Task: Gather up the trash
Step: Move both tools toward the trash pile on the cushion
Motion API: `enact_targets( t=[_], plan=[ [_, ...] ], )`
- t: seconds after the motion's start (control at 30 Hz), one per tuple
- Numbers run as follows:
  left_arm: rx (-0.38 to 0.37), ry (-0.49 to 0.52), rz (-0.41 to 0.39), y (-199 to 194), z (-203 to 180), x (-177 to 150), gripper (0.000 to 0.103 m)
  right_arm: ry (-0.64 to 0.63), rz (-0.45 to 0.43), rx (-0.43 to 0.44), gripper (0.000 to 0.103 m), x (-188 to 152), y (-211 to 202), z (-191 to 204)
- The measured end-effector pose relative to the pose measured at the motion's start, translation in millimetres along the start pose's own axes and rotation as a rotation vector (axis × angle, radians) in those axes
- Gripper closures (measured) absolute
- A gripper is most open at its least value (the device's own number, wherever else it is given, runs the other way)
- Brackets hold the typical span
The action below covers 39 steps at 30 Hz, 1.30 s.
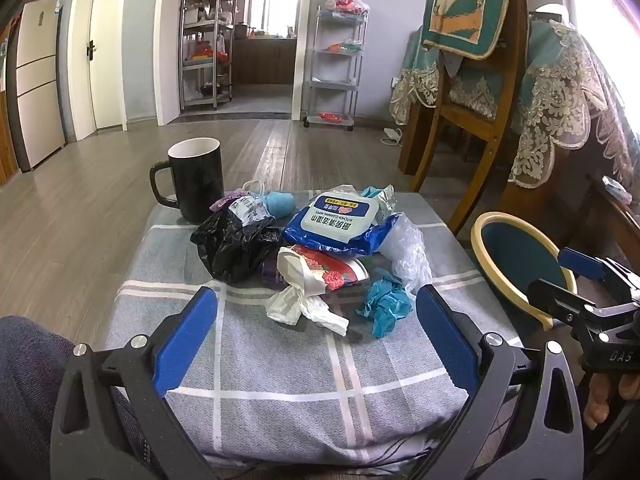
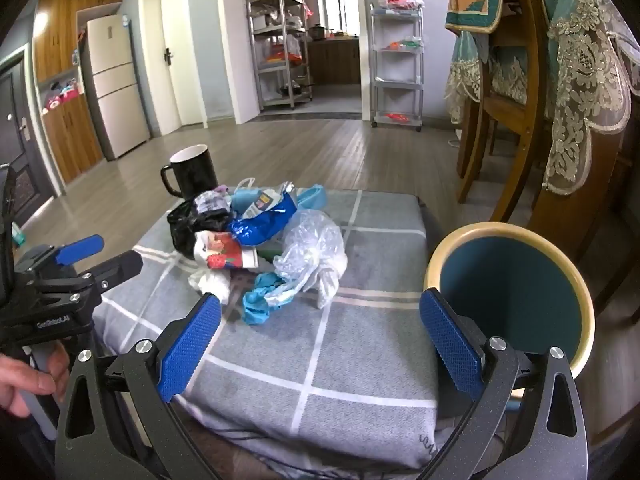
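A pile of trash lies on a grey checked cushion (image 1: 280, 360): a black plastic bag (image 1: 236, 244), a blue wet-wipes pack (image 1: 340, 220), a flowered paper cup (image 1: 332, 268), a white tissue (image 1: 308, 308), a crumpled teal wrapper (image 1: 386, 306) and a clear plastic bag (image 2: 316, 248). My left gripper (image 1: 316, 336) is open and empty, just short of the tissue. My right gripper (image 2: 320, 340) is open and empty, near the teal wrapper (image 2: 260, 300). A round teal bin with a cream rim (image 2: 516, 292) stands right of the cushion.
A black mug (image 1: 198, 180) stands at the cushion's far left corner. Wooden chairs and a lace-covered table (image 1: 560, 100) are to the right. Wood floor, shelving racks (image 1: 334, 64) and a fridge (image 2: 114, 84) lie beyond.
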State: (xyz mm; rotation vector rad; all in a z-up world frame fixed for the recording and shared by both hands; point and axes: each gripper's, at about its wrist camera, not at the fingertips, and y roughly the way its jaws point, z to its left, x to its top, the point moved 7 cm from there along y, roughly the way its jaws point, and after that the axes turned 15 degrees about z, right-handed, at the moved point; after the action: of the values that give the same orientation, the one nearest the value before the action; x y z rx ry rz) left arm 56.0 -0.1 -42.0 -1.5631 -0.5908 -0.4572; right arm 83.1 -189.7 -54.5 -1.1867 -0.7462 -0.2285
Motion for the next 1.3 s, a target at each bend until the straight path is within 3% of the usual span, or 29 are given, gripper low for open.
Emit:
enact_targets(
  t=[1.3],
  plan=[
    [-0.003,-0.024,-0.024,-2.7,4.0,6.4,0.006,-0.001,0.004,-0.003,0.004,-1.8,3.3,2.5]
  ],
)
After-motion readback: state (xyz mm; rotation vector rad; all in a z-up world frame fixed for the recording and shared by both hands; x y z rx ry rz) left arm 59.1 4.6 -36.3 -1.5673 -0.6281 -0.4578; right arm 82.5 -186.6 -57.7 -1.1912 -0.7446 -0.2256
